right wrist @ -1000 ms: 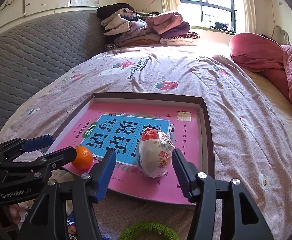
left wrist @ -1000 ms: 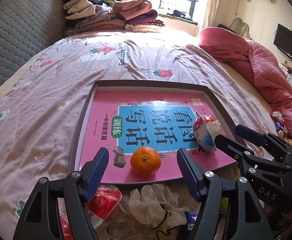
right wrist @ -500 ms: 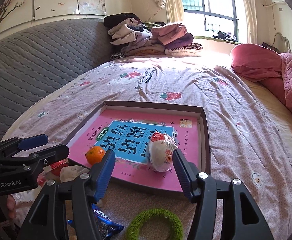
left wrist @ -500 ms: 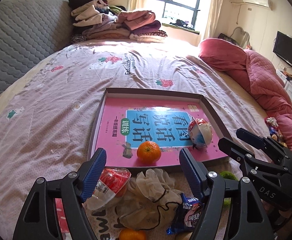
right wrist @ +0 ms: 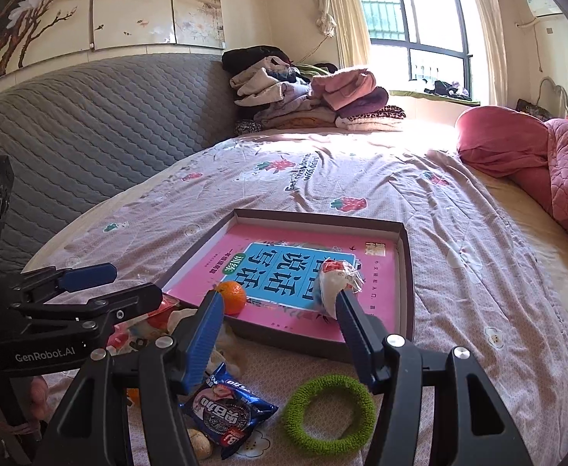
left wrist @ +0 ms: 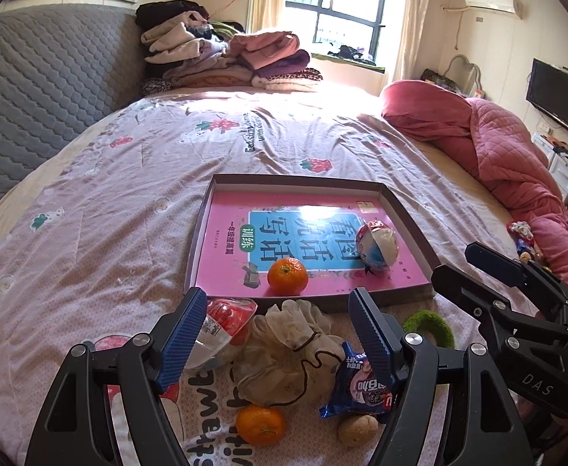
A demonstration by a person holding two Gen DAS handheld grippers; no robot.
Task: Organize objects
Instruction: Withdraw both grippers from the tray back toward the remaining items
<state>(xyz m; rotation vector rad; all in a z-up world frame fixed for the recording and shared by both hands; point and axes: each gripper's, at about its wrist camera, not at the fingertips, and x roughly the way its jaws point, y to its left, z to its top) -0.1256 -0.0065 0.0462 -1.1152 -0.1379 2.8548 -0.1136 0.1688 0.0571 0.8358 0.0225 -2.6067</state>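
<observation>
Tray (left wrist: 202,229), landmark, on the bed (left wrist: 101,209): we log a tangerine (left wrist: 287,275) and wrapped snack (left wrist: 377,247) inside, apparently sorted. Before its near edge: cookie packet (right wrist: 227,407), green ring (right wrist: 330,411), unsorted. Left claw (left wrist: 274,334) and right claw (right wrist: 278,334) gape wide, empty.

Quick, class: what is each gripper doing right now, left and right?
Left gripper: open, holding nothing.
Right gripper: open, holding nothing.
</observation>
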